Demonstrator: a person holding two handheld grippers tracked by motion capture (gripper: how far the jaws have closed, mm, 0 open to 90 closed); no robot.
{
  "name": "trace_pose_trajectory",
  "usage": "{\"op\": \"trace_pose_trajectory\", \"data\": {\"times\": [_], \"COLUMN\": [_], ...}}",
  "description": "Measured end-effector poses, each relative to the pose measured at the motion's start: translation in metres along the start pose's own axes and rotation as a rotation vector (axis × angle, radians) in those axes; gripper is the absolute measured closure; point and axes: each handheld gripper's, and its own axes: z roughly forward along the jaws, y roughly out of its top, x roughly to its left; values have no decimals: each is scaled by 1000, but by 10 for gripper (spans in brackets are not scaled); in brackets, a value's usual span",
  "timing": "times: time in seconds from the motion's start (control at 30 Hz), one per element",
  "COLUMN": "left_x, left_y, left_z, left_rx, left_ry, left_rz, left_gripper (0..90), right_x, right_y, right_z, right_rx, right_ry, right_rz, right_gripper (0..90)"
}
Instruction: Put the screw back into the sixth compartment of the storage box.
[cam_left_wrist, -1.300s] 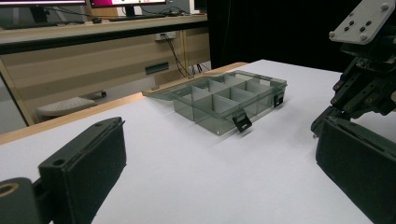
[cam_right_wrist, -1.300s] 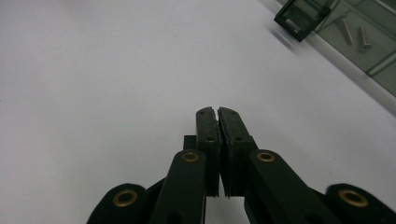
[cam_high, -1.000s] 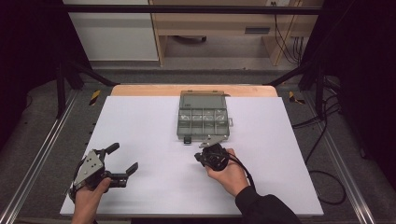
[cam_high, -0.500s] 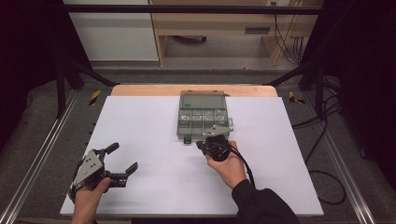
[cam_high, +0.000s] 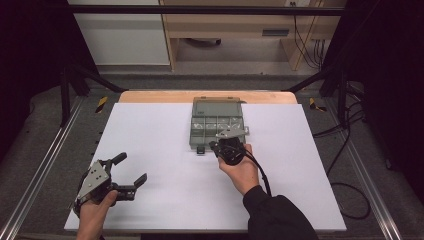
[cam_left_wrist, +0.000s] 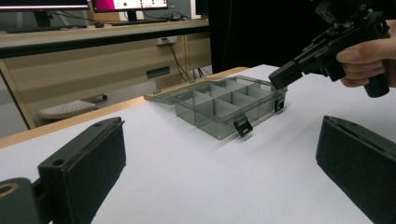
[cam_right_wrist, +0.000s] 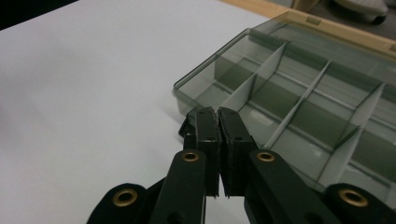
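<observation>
— How do the two grippers stand?

— The right gripper (cam_high: 223, 141), just right of centre in the high view, has its jaws pressed together with nothing between them. In the right gripper view its tips (cam_right_wrist: 218, 116) sit at the near edge of the smoky clear organizer box (cam_right_wrist: 299, 98), right over a black latch (cam_right_wrist: 186, 127) on the front wall; whether they touch it I cannot tell.

— And the left one?

— The left gripper (cam_high: 129, 170), at the lower left of the high view, has its jaws wide apart and empty, above the white tabletop (cam_high: 165, 130).

— Where is the box?

— Upper middle of the high view, at the far edge of the white surface, closed, its compartments showing through the lid. In the left gripper view two black latches (cam_left_wrist: 243, 126) hang from its front. Cables (cam_high: 345, 150) trail at the right.
</observation>
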Motion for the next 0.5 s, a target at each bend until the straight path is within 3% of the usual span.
{"op": "trace_pose_trajectory", "data": {"times": [0.1, 0.5], "left_x": [1, 1], "left_y": [0, 0], "left_z": [-1, -1], "left_rx": [-2, -30], "left_ry": [4, 4], "left_rz": [4, -22], "left_gripper": [12, 7], "right_x": [-3, -10], "right_y": [2, 8], "right_z": [2, 14], "right_rx": [-17, -77], "right_ry": [-38, -73], "right_rz": [-1, 50], "right_gripper": [878, 878]}}
